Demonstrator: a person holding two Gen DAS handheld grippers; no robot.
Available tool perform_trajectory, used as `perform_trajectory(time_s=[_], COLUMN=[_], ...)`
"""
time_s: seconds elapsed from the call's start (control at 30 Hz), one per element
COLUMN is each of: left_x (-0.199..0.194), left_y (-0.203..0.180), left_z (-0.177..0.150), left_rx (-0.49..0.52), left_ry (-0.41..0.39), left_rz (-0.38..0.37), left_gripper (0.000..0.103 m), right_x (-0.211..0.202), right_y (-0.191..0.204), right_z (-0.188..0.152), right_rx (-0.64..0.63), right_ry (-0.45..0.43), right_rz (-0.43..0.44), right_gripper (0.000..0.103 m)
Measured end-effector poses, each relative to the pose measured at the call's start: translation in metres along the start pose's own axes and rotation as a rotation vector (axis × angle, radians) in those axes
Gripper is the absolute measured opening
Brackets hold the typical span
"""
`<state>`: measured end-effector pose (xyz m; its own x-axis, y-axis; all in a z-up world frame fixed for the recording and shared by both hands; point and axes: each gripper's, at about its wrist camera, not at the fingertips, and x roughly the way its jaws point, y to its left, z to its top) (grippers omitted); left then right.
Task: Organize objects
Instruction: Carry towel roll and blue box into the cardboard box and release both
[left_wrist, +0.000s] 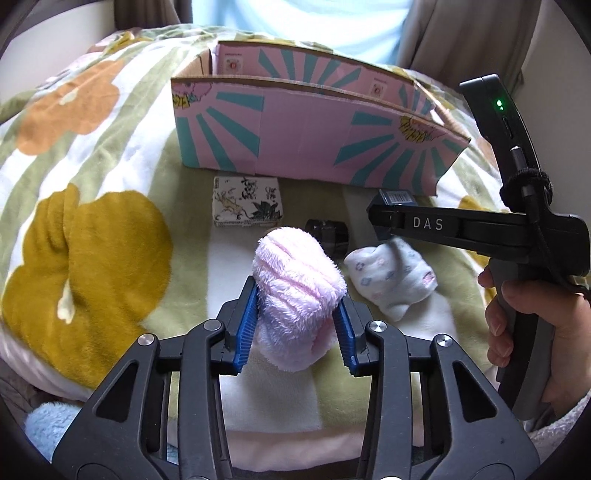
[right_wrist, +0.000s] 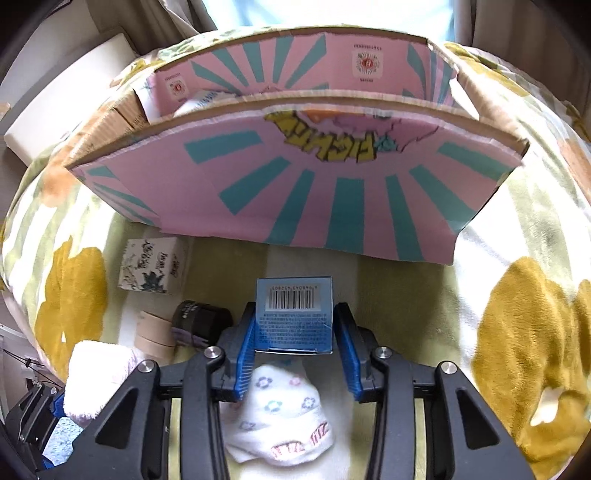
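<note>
Left gripper (left_wrist: 295, 325) clamped on fluffy pink towel roll (left_wrist: 295, 291), lifted over blanket (left_wrist: 110, 258). Right gripper (right_wrist: 295, 347) pinches blue barcode box (right_wrist: 295, 317) above floral sock (right_wrist: 284, 417). Beyond: black jar (right_wrist: 203, 321), printed box (right_wrist: 151, 269), then pink carton (right_wrist: 314, 192).

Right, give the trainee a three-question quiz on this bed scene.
1. True or false: the left gripper holds a pink fluffy sock.
2. What does the right gripper hold? A) black jar B) blue box C) tape roll
3. Fill in: the flowered sock lies on the ____, under the right gripper.

Key
1. True: both pads press its sides.
2. B: the blue box, barcode facing the camera. The black jar sits on the blanket, in front of the pink carton.
3. blanket
</note>
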<state>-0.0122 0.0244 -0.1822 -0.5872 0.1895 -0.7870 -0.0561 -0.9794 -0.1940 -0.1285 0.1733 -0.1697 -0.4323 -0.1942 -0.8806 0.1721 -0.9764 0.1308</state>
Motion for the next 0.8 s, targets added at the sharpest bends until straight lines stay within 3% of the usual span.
perform_trajectory(time_s=[0.2, 0.3, 0.43, 0.8], left_x=[-0.026, -0.042, -0.062, -0.107], left_y=[0.001, 0.002, 0.002, 0.007], left_z=[0.008, 0.017, 0.032, 0.106], left_rx=[-0.006, -0.007, 0.002, 0.054], left_ry=[-0.041, -0.075, -0.118, -0.212], left_rz=[-0.017, -0.029, -0.037, -0.065], left_gripper=[0.035, 0.035, 0.035, 0.035], right_x=[-0.024, -0.034, -0.042, -0.094], right_y=[0.001, 0.002, 0.022, 0.027], right_z=[0.004, 0.024, 0.029, 0.058], right_rx=[-0.024, -0.034, -0.052, -0.094], right_ry=[-0.040, -0.063, -0.090, -0.156], right_rz=[0.015, 0.020, 0.023, 0.018], right_gripper=[0.037, 0.037, 0.037, 0.037])
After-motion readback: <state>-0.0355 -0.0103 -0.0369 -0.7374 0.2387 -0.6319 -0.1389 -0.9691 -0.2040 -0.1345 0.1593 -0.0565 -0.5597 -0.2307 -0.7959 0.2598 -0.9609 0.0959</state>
